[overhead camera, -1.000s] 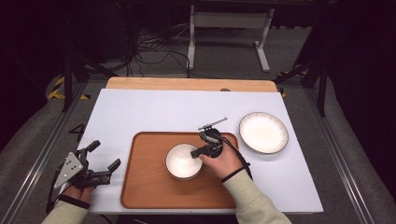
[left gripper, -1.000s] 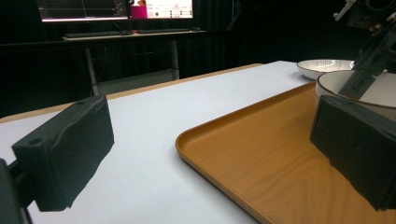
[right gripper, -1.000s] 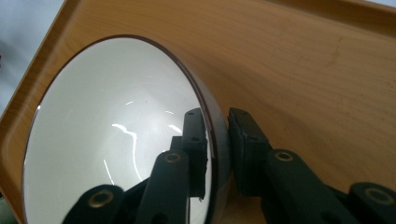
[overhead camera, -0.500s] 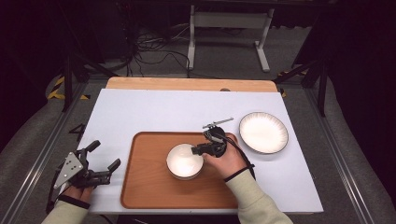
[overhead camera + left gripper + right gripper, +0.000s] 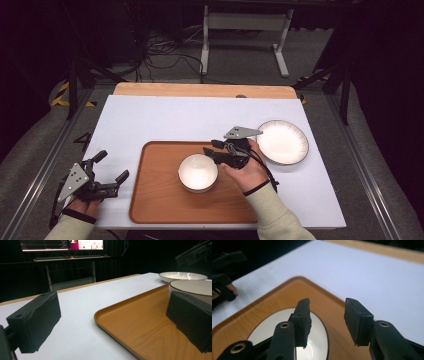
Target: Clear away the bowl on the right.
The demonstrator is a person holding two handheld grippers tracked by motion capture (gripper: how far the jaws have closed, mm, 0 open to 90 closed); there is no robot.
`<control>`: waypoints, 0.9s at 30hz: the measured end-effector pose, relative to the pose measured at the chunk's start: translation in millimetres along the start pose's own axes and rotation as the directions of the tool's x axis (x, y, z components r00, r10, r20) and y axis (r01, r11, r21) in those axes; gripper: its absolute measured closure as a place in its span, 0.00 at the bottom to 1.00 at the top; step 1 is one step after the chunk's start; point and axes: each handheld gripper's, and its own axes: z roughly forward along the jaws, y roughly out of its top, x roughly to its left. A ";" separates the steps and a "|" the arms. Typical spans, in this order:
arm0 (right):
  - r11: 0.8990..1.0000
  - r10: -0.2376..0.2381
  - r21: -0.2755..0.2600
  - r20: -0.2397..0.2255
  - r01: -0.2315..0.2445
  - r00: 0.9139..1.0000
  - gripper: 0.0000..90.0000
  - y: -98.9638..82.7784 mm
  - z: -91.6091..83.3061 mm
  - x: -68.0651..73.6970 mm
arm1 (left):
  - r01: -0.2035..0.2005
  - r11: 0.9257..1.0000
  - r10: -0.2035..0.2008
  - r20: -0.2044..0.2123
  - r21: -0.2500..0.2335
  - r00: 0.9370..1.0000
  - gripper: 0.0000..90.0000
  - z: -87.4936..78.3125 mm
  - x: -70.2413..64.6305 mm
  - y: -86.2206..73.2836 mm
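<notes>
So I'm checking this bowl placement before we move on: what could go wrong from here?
The right gripper has just been opening, with nothing between its pads, but one jaw hangs over the bowl rim in the right gripper view; pulling back low could clip the rim and slide the bowl on the smooth tray. The plate lies close beside that hand, so a wide swing back might knock it. The left gripper, open near the tray's edge, could nudge the tray.

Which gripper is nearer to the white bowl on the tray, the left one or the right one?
Right. The right gripper hovers at the rim of the bowl, with open jaws. The left gripper rests off the tray, at its left side.
</notes>
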 end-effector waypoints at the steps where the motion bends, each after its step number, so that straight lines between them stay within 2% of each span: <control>1: 0.999 -0.027 -0.039 -0.010 0.026 1.000 0.60 0.1 -2.4 0.2 | 0.001 1.000 -0.001 0.000 0.000 1.000 0.00 0.0 0.1 0.0; 2: 0.996 -0.049 -0.073 -0.015 0.047 0.999 0.59 0.1 -4.9 0.6 | 0.001 1.000 -0.001 0.000 0.000 1.000 0.00 0.0 0.1 0.0; 5: 0.987 -0.098 -0.130 -0.029 0.094 0.995 0.56 0.2 -10.6 1.3 | 0.003 1.000 -0.003 -0.001 0.001 1.000 0.00 0.3 0.3 0.1; 7: 0.980 -0.126 -0.162 -0.040 0.119 0.991 0.54 0.1 -14.8 2.3 | 0.005 1.000 -0.005 -0.003 0.003 1.000 0.00 0.2 0.4 0.2; 8: 0.980 -0.126 -0.162 -0.040 0.119 0.991 0.54 0.1 -14.8 2.3 | 0.005 1.000 -0.005 -0.003 0.003 1.000 0.00 0.2 0.4 0.2; 11: 0.959 -0.193 -0.220 -0.049 0.178 0.980 0.48 -0.4 -19.4 2.9 | 0.004 1.000 -0.004 -0.002 0.003 1.000 0.00 0.2 0.4 0.2; 15: 0.935 -0.254 -0.264 -0.041 0.235 0.966 0.41 -1.1 -24.2 3.9 | 0.003 1.000 -0.003 -0.002 0.002 1.000 0.00 0.2 0.3 0.1; 20: 0.918 -0.264 -0.313 -0.029 0.242 0.964 0.37 -3.9 -32.7 2.4 | 0.003 1.000 -0.003 -0.002 0.001 1.000 0.00 0.2 0.2 0.1; 27: 0.909 -0.257 -0.341 -0.012 0.238 0.966 0.35 -7.3 -49.5 -4.1 | 0.003 1.000 -0.003 -0.002 0.001 1.000 0.00 0.2 0.2 0.1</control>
